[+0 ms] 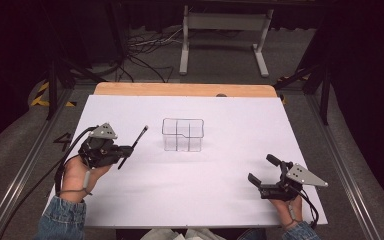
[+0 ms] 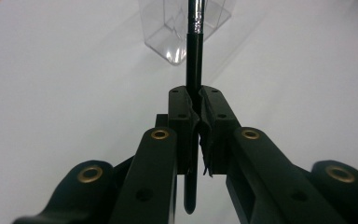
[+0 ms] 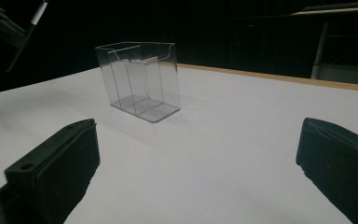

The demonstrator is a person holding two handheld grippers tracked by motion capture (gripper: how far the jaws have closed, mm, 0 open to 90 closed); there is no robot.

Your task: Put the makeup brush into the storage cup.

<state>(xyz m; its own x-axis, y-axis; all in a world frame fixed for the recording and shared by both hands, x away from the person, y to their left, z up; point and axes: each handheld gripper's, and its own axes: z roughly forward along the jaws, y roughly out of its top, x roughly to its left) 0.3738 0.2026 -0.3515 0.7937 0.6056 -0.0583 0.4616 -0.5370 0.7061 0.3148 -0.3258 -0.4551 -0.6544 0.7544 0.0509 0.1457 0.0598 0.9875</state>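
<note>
At the left of the high view we clench a black pen (image 1: 133,145) in the left gripper (image 1: 125,150), its tip toward the clear organizer (image 1: 182,134) standing at centre frame. The right gripper (image 1: 261,172), lower right, is spread wide and holds nothing. We think the pen may slip or tilt, because the jaws pinch it low, and then miss a compartment.
</note>
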